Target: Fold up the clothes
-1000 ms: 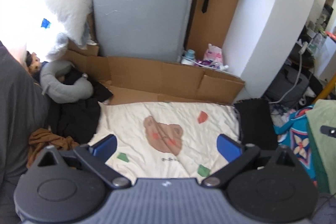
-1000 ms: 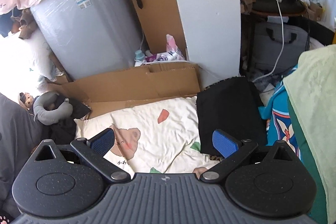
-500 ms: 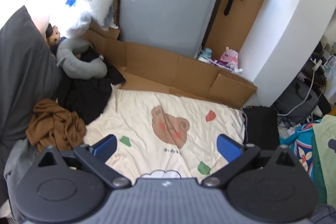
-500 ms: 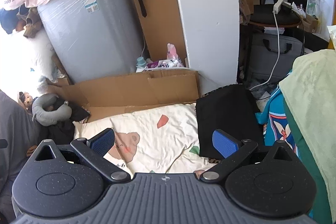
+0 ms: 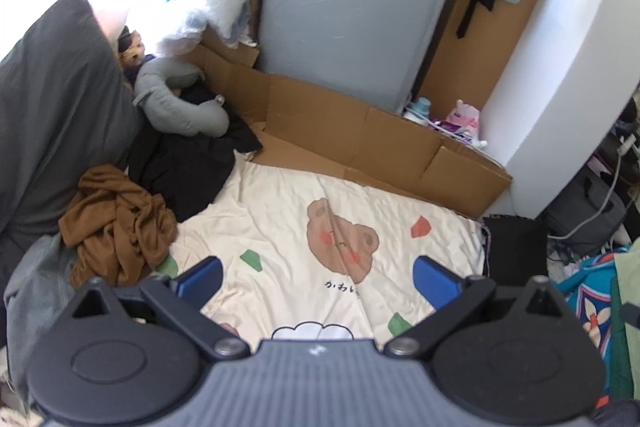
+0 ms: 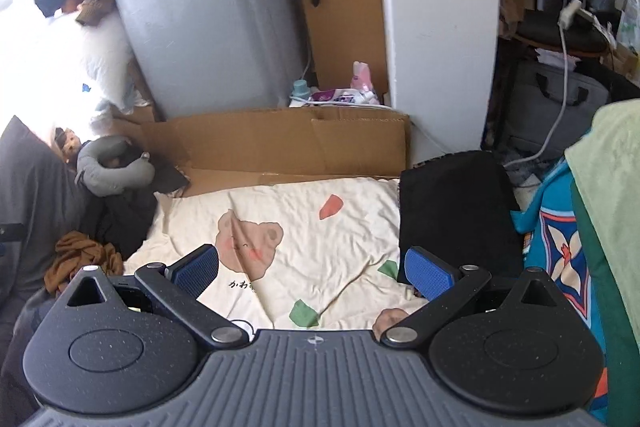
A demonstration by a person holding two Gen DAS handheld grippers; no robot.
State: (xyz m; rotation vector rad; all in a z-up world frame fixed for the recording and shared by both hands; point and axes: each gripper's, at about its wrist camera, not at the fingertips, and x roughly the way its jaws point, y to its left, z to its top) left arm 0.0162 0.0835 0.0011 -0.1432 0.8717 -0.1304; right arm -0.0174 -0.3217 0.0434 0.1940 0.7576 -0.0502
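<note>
Left wrist view alone shows the crumpled brown garment (image 5: 116, 223) fully, lying at the left edge of the cream bear-print sheet (image 5: 280, 211) beside a black clothes pile (image 5: 180, 171), while the left tool (image 5: 318, 277) hangs above the sheet with fingers spread wide, gripping nothing. Right wrist view reveals more of a flat black cloth (image 6: 456, 211) touching the sheet's right edge and a grey appliance (image 6: 212, 23) behind cardboard (image 6: 280, 143); the right tool (image 6: 312, 269) is likewise spread and empty above the sheet.

Crumpled garment (image 5: 116, 223) lies left of the sheet (image 5: 280, 223), folded cloth (image 6: 456, 215) right, cardboard (image 5: 360, 143) behind.
</note>
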